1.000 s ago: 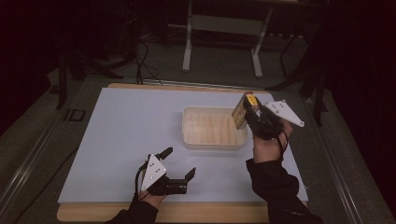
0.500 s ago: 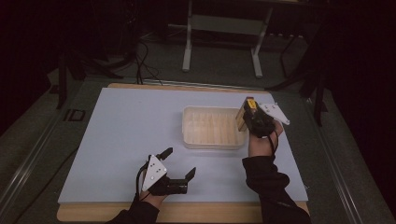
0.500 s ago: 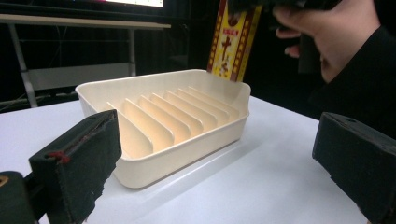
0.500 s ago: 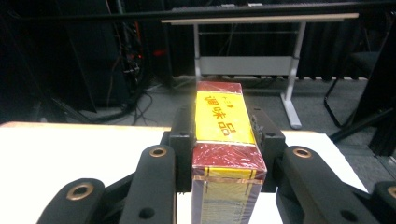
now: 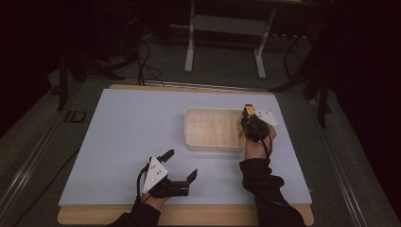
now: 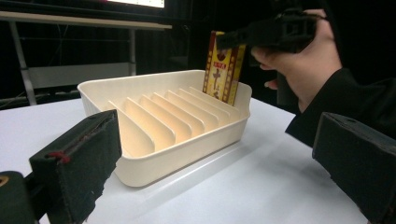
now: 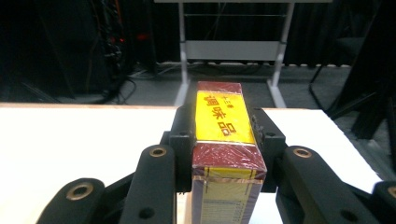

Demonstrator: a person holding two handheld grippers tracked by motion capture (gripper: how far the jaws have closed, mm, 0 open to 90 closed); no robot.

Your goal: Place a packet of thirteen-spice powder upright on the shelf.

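A cream plastic rack tray (image 5: 209, 144) with several upright dividers (image 6: 159, 116) sits right of the table's middle. My right gripper (image 5: 248, 118) is shut on a yellow and maroon box (image 7: 225, 140) and holds it upright at the tray's right end. In the left gripper view the box (image 6: 223, 67) stands in the tray's far slot with the right gripper (image 6: 280, 33) over it. My left gripper (image 5: 179, 166) rests open near the table's front edge, left of the tray, with nothing between its pads (image 6: 79, 158).
The pale blue table top (image 5: 127, 127) lies on a wooden board (image 5: 198, 215). A metal stand (image 5: 224, 28) and cables (image 5: 142, 56) are on the dark floor behind the table. Open surface stretches left of the tray.
My right gripper has carried the box down and forward, from above the tray's far right corner into its right end. The left gripper has stayed in place.
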